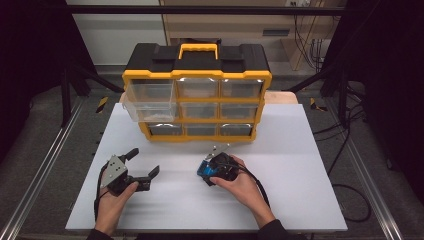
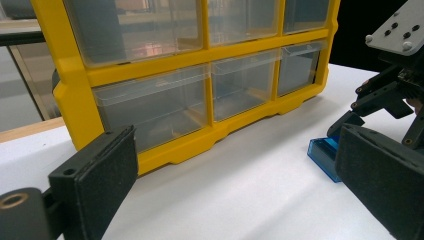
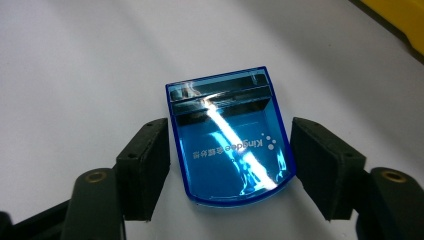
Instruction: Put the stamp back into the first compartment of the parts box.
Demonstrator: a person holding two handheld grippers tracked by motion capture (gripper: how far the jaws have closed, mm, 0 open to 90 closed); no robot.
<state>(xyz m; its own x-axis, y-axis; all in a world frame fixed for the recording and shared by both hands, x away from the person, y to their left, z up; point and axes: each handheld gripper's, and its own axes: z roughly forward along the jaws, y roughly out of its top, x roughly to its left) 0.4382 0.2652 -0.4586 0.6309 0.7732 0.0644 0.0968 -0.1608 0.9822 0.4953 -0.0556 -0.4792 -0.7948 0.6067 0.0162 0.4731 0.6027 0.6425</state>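
Blue holder (image 3: 230, 145) flat on worktop (image 3: 75, 75) — right tool (image 3: 230, 170) straddles it, jaws apart; slick plastic might squirt out when squeezed.

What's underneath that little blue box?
The blue box lies flat on the white table, between the right tool's open jaws. Its underside is covered from sight.
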